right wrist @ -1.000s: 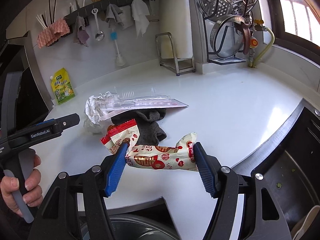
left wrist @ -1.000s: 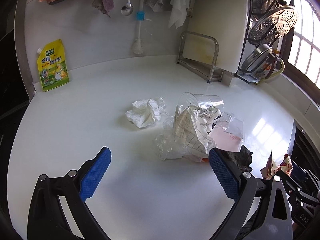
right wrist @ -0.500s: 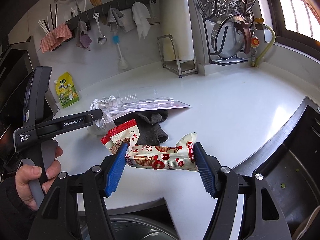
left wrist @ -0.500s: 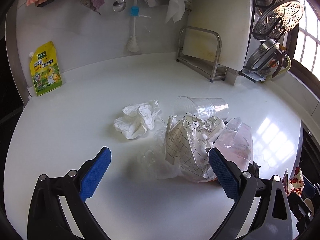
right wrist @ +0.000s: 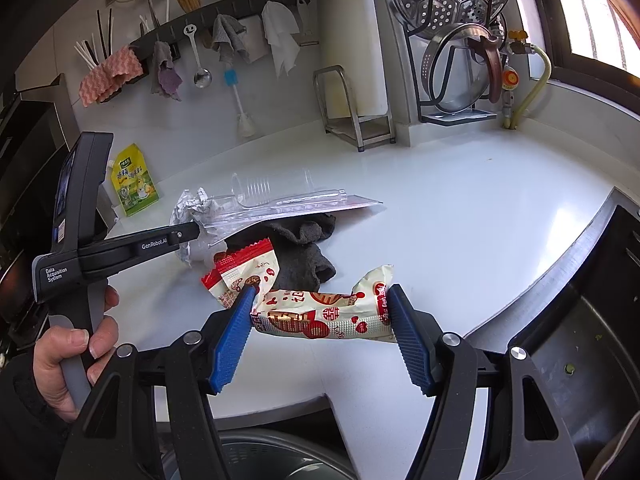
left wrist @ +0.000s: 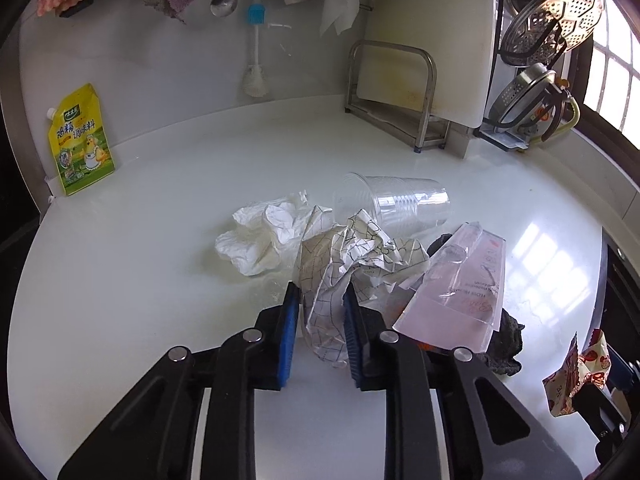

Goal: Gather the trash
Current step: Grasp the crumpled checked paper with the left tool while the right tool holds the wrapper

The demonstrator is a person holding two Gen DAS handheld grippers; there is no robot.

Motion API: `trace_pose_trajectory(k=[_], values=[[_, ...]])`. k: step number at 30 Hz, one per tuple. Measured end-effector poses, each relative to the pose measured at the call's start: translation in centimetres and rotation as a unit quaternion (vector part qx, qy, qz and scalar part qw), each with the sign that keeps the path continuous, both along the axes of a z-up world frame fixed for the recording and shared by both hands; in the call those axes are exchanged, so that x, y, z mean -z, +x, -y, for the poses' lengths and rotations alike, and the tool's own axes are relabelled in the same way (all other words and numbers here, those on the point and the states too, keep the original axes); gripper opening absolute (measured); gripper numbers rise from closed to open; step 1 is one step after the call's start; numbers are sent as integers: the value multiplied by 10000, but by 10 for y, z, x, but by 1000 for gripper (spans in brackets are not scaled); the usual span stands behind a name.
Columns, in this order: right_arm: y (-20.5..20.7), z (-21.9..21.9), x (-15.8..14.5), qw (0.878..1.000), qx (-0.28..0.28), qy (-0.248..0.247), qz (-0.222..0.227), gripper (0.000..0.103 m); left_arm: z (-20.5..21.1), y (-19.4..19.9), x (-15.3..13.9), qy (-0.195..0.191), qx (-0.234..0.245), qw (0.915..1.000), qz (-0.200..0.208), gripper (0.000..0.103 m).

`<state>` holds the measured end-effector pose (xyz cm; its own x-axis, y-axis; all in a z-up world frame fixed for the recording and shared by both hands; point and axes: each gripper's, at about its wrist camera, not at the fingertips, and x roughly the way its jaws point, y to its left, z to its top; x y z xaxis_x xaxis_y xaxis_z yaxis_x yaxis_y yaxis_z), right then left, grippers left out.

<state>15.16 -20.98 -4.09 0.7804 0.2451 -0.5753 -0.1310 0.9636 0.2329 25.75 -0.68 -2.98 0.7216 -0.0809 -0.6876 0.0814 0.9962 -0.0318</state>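
My left gripper (left wrist: pixel 320 300) is shut on a crumpled checked paper wrapper (left wrist: pixel 352 264) in the pile of trash on the white counter (left wrist: pixel 140 272). Beside it lie a crumpled white tissue (left wrist: pixel 260 236), a clear plastic cup (left wrist: pixel 396 204) on its side and a clear plastic package (left wrist: pixel 460 288) over a dark grey cloth (left wrist: pixel 504 340). My right gripper (right wrist: pixel 320 296) is shut on a red-and-white snack wrapper (right wrist: pixel 328 312), held above the counter's front edge. A second snack wrapper (right wrist: pixel 244 268) lies by the cloth (right wrist: pixel 304 252).
A yellow refill pouch (left wrist: pixel 80 144) leans on the back wall. A metal rack with a cutting board (left wrist: pixel 400 112) and pot lids (right wrist: pixel 460 40) stand at the back right. A sink (right wrist: pixel 592 320) is at the right, a round steel bin (right wrist: pixel 272 456) below the counter edge.
My left gripper has moved forward into the trash pile and closed on the checked paper wrapper. My right gripper has held still with the snack wrapper.
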Motion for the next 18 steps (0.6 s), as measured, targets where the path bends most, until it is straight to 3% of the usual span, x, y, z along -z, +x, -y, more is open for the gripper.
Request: trace_pose_trajectory(k=[10, 18], values=[[-1, -2, -1, 10000, 13, -12, 7, 64, -29, -15, -24, -131, -207, 9994, 247, 17], [-18, -6, -5, 10000, 48, -72, 41, 64, -41, -60, -27, -7, -176, 9995, 278, 17]])
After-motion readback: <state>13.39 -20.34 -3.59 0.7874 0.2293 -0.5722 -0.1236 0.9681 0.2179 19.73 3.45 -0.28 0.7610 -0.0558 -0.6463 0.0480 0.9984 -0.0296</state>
